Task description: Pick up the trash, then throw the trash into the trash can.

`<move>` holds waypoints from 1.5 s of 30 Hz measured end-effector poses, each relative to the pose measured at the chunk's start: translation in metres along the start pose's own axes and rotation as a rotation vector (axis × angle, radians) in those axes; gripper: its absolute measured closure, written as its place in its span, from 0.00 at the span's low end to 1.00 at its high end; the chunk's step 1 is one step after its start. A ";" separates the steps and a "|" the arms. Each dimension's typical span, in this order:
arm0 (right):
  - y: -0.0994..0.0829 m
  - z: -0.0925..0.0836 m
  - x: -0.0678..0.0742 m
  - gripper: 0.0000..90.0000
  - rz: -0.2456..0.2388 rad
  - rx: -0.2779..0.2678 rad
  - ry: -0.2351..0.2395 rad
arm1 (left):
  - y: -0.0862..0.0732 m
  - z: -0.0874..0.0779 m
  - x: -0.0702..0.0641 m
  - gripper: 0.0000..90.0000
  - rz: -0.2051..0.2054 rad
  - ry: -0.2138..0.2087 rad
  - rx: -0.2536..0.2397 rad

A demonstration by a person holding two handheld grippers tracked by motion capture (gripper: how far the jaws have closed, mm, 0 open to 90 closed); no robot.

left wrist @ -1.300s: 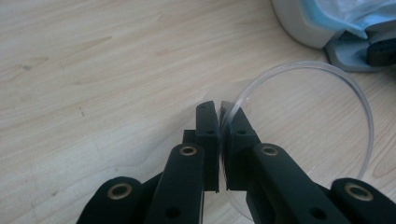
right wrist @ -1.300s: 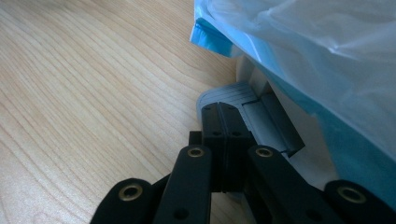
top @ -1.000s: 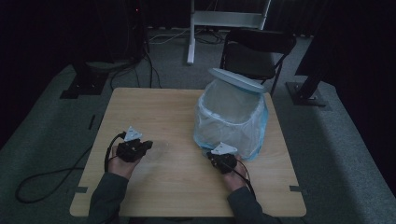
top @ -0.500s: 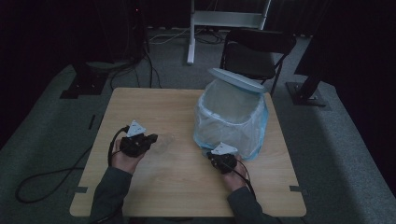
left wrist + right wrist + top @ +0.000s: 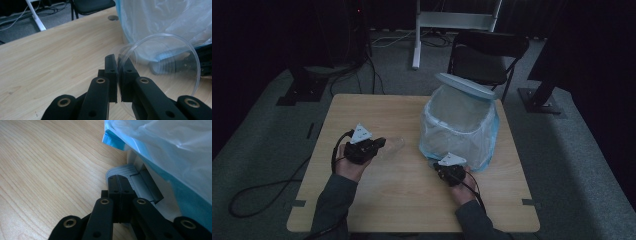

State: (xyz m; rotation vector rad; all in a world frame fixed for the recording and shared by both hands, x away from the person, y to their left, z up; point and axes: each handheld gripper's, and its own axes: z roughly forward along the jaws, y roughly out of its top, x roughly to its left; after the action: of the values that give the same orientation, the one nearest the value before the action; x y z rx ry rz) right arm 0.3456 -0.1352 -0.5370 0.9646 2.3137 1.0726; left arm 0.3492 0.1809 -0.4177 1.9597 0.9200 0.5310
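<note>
Holding position: both grippers sit over the wooden table [image 5: 377, 210], one at each side of the person's forearms.
Left gripper [image 5: 379, 145]: raised off the table surface in the person's left hand [image 5: 349, 165], pointing toward the bin.
Left jaws: drawn together on the rim of a clear plastic cup [image 5: 160, 72] — the thin wall passes between the two black pads.
Cup attitude: lying on its side in the grip, with the open mouth facing the left gripper view's camera; seen from the high view it projects from the jaw tips as a faint transparent shape [image 5: 393, 145].
Cup location: above the table, between the left gripper and the bin, apart from the bin's side.
Bin [image 5: 462, 125]: white pedal bin lined with a translucent blue-edged bag [image 5: 175, 150], standing on the right half of the table; its lid [image 5: 464, 86] is tilted up at the far side.
Right gripper [image 5: 446, 172]: low at the bin's near base, held in the person's right hand [image 5: 462, 187].
Right jaws: pressed fully together, nothing between them — the tips rest at the bin's grey foot pedal [image 5: 127, 173].
Surroundings: a black chair [image 5: 489, 57] stands behind the table; cables [image 5: 257, 200] trail across the grey floor.
</note>
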 end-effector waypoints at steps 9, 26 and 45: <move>0.000 0.000 0.000 1.00 -0.005 -0.002 -0.004 | 0.010 -0.001 -0.004 0.97 0.017 -0.009 -0.022; 0.000 0.000 0.000 1.00 -0.001 -0.004 -0.002 | 0.036 -0.006 -0.014 0.97 0.050 -0.026 -0.093; 0.000 0.000 0.000 1.00 -0.004 -0.003 0.000 | 0.062 -0.012 -0.022 0.97 0.080 -0.036 -0.160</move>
State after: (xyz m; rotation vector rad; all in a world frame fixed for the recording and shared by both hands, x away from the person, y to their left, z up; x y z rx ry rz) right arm 0.3457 -0.1352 -0.5372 0.9581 2.3120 1.0743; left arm 0.3519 0.1489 -0.3587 1.8605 0.7553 0.5944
